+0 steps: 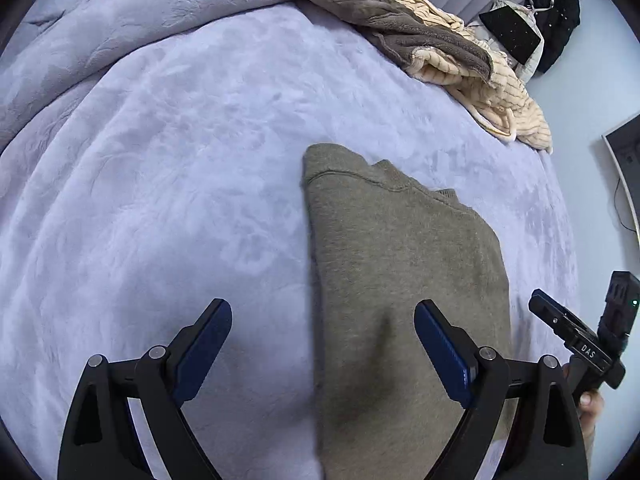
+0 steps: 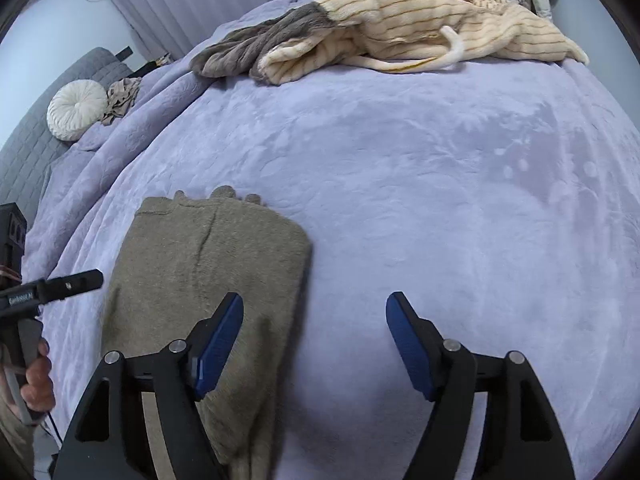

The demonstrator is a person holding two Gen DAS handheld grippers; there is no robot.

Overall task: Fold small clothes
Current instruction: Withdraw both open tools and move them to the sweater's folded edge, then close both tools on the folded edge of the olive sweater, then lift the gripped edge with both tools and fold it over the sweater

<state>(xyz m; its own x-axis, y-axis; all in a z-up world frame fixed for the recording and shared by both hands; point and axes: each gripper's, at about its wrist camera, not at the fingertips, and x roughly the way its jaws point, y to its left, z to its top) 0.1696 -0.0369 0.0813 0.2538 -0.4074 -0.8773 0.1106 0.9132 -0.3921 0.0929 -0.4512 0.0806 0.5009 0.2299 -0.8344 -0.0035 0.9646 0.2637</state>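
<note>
While both tools hung above the bed (image 1: 180, 152), neither held anything. The left tool (image 1: 323, 334) stood with its jaws spread wide, blue pads (image 1: 204, 348) facing inward. The olive-green sweater (image 1: 400, 264) lay folded into a long narrow strip on the lavender bedspread, directly below and ahead of this tool; its left edge ran between the two fingers and its body passed under the right finger. The right tool (image 2: 315, 328) was likewise wide, with nothing between its fingers (image 2: 412, 344). From this tool, the sweater (image 2: 208, 264) lay ahead and to the left, passing under the left finger only; bare bedspread filled the gap between the fingers. Well ahead of both tools, at the far edge of the bed, a cream striped garment (image 2: 420, 24) lay crumpled, touching a grey-brown fleece piece (image 2: 256, 46). Far left of the right tool, a round white cushion (image 2: 78, 110) rested against a grey headboard (image 2: 36, 128).
</note>
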